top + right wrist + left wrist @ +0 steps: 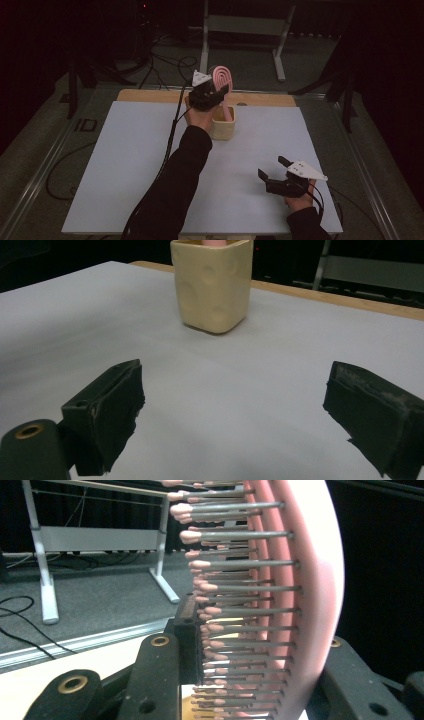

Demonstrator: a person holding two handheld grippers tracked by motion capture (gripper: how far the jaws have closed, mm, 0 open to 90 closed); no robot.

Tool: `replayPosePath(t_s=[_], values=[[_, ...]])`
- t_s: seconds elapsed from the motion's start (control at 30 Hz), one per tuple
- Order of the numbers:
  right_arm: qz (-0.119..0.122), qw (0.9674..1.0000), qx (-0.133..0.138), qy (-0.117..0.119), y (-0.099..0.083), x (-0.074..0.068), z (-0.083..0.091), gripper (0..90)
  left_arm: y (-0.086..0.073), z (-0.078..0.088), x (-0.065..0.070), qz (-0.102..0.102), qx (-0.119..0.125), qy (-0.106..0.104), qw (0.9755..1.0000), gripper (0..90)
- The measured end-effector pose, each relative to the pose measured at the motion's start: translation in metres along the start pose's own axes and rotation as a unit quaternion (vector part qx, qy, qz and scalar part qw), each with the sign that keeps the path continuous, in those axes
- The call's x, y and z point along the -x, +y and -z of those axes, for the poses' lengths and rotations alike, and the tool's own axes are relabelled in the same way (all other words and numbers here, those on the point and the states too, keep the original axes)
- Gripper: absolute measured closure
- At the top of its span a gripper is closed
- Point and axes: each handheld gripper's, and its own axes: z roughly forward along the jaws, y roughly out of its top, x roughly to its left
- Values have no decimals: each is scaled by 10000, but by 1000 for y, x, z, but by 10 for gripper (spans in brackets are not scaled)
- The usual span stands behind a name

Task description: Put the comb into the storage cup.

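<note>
1. High view: the left tool (216,92) is held up at the far end of the counter (125,165), clenched on the head of a pink hairbrush (223,80). The brush stands upright, head up, with its handle running down into a cream-coloured cup (223,128) that sits on the grey surface just in front of the counter's wooden far edge. The person's left forearm, in a dark sleeve, stretches from the bottom of the view up to that tool. The right tool (271,169) hovers low over the near right part of the counter, well apart from the cup, its jaws spread with nothing between them.

2. Left gripper view: the hairbrush (300,580) stands very close, its pink back curving on the right and rows of grey pins with pink tips pointing left. One black jaw presses against the pin tips, the other sits behind the pink back, so the tool grasps the brush head. A metal frame stands on the grey floor beyond.

3. Right gripper view: the two black jaws stand wide apart, released and empty, over the grey counter (225,380). The cup (212,285) stands farther ahead between them, and a bit of pink shows at its mouth.
</note>
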Motion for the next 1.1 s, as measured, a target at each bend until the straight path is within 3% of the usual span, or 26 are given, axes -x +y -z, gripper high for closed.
replayPosePath(t_s=[1.1], values=[[4,10000,-19,0,0,0,0,89,-15,-6,3,-77,-134,65,9999,645]])
